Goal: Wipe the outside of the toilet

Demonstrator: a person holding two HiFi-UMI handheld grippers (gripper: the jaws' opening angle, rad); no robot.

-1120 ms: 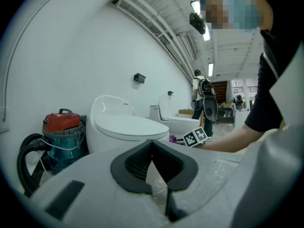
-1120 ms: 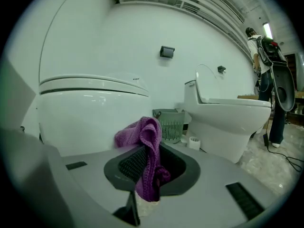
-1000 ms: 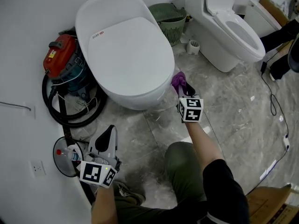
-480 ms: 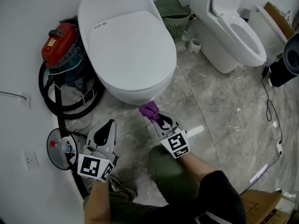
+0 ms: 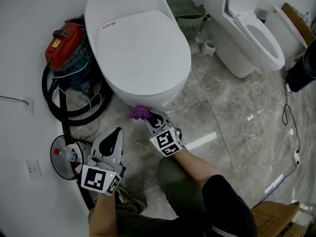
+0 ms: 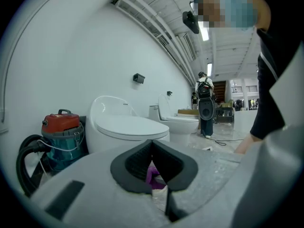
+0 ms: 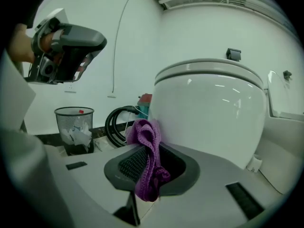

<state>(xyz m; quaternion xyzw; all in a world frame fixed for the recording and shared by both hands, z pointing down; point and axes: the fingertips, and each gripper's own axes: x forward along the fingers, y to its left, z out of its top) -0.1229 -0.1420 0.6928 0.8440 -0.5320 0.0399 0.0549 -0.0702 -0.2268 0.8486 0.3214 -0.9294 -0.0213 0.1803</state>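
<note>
Right gripper (image 5: 149, 117) clamped on purple cloth (image 5: 138, 112), held against lower front of white toilet (image 5: 138, 48), centre frame. Left gripper (image 5: 116, 133) closed on nothing, lower left. Small red label (image 5: 109, 25) on lid, too small to read. Red-topped vacuum (image 5: 66, 51) with black hose upper left; green basket (image 5: 185, 14) top centre; second toilet (image 5: 247, 28) upper right.
</note>
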